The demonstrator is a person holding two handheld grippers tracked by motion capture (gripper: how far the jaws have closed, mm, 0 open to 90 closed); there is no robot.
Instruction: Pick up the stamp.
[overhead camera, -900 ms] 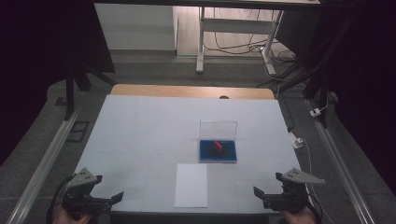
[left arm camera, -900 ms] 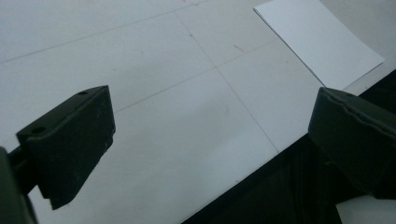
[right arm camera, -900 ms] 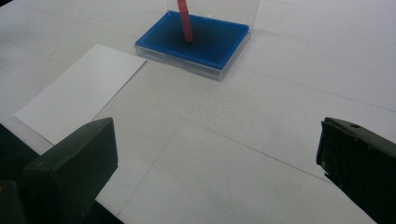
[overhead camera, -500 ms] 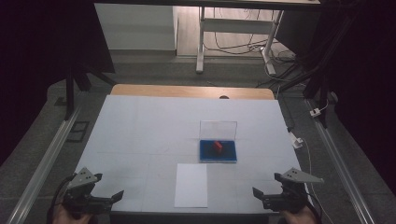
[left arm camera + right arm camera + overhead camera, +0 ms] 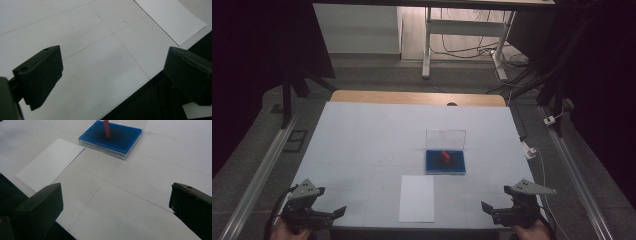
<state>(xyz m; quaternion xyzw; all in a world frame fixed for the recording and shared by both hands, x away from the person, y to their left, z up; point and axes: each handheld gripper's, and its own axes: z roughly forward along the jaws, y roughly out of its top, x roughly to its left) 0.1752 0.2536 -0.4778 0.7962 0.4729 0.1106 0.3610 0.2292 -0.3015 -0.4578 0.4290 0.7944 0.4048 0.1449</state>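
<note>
High view puts the left gripper point(image 5: 329, 214) and right gripper point(image 5: 492, 210) at the near corners of the white tabletop point(image 5: 362, 140), barely shifted from a second ago, so no reach has begun. Both pairs of fingers stand wide apart and empty. A small red block point(image 5: 445, 156) stands upright in the open clear plastic case with the blue tray point(image 5: 445, 168), just beyond the white paper sheet point(image 5: 417, 198), well apart from both grippers.
</note>
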